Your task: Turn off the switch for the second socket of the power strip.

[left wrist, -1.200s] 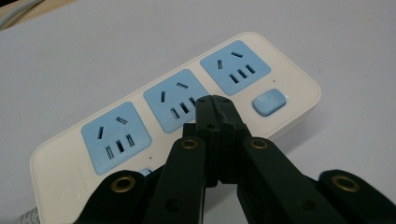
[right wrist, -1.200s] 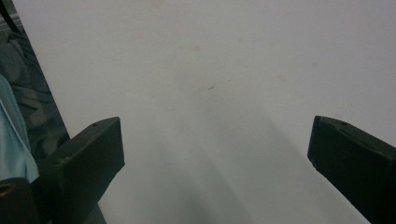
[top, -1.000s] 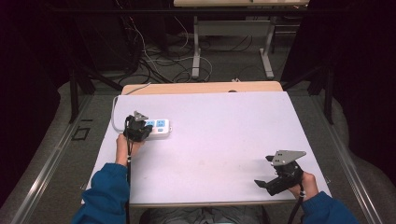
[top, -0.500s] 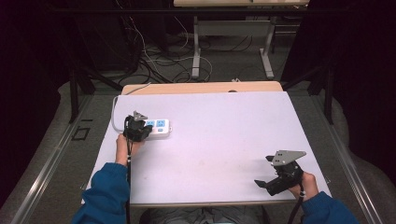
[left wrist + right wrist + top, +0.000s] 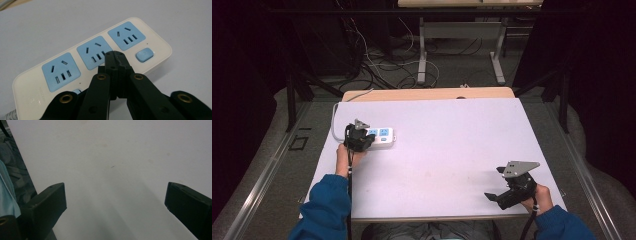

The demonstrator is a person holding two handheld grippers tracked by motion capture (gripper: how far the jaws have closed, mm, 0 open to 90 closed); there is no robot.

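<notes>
A white power strip [image 5: 382,137] with three blue sockets and a blue button [image 5: 144,54] lies at the table's left. My left gripper [image 5: 360,136] is shut, its fingertips [image 5: 115,55] pressed together right over the middle socket [image 5: 94,51] of the power strip [image 5: 62,72], with nothing held between them. At the near right of the table my right gripper [image 5: 499,196] stands open over the bare white tabletop [image 5: 117,165]; the wide gap between its jaws holds nothing.
The strip's white cord [image 5: 335,121] runs off the table's far left corner. A wooden edge [image 5: 427,93] borders the far side of the white sheet. Table legs and cables [image 5: 377,65] lie on the dark floor beyond. Blue sleeves [image 5: 324,207] come in from the bottom.
</notes>
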